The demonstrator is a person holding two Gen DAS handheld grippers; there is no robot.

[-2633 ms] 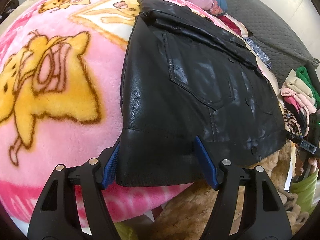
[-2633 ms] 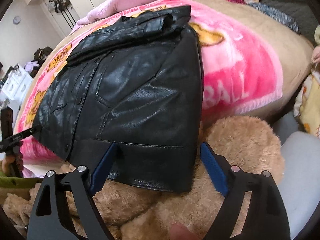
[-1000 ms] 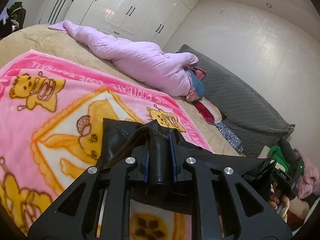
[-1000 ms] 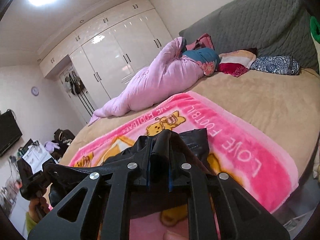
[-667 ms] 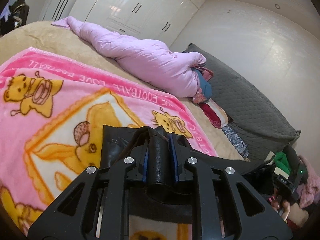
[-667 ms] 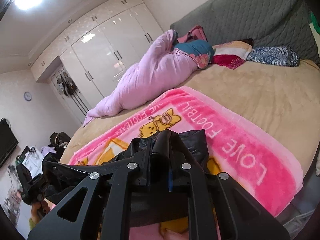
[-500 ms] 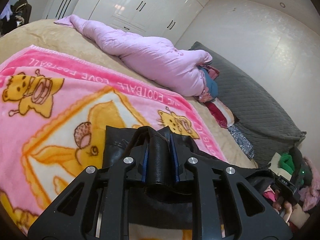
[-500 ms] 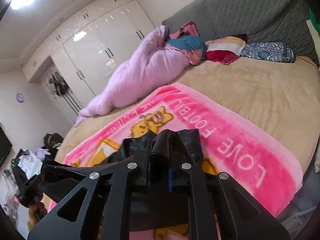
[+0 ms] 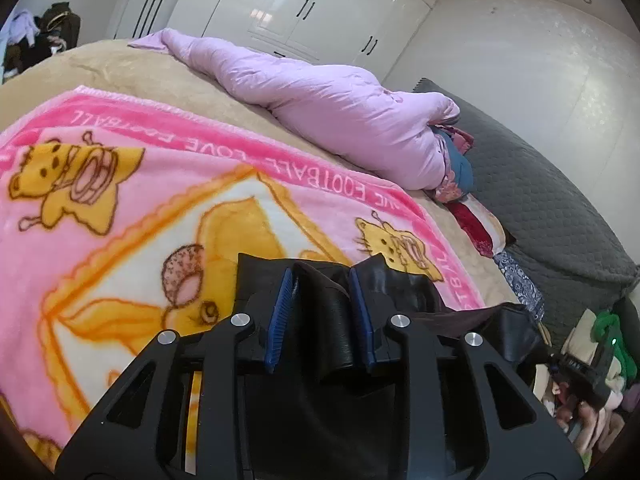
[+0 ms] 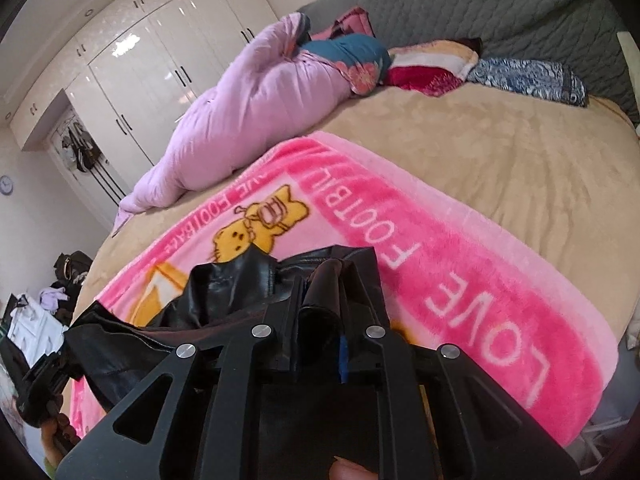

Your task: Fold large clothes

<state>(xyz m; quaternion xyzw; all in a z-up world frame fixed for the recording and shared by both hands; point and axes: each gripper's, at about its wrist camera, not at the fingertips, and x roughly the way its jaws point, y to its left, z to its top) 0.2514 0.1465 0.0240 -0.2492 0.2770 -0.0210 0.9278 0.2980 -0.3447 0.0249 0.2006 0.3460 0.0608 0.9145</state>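
Observation:
A black leather jacket (image 9: 404,284) lies on a pink cartoon blanket (image 9: 120,220), its near hem lifted and carried over toward the collar. My left gripper (image 9: 320,276) has its jaws opening. A rolled fold of the hem still sits loosely between the blue pads (image 9: 280,312). In the right wrist view, the jacket (image 10: 224,288) bunches to the left, and my right gripper (image 10: 326,280) is shut on another fold of the hem. The blanket (image 10: 460,280) spreads out beyond it. The jacket's body below both grippers is hidden.
A rolled lilac duvet (image 9: 340,120) lies across the tan bed (image 10: 500,160), with pillows (image 10: 432,68) by the grey headboard (image 9: 540,208). White wardrobes (image 9: 300,8) stand behind. Clothes pile up at the far right (image 9: 608,320).
Both grippers carried the hem forward and down over the jacket. The left pads have spread apart around the fold; the right pads stay pinched on theirs.

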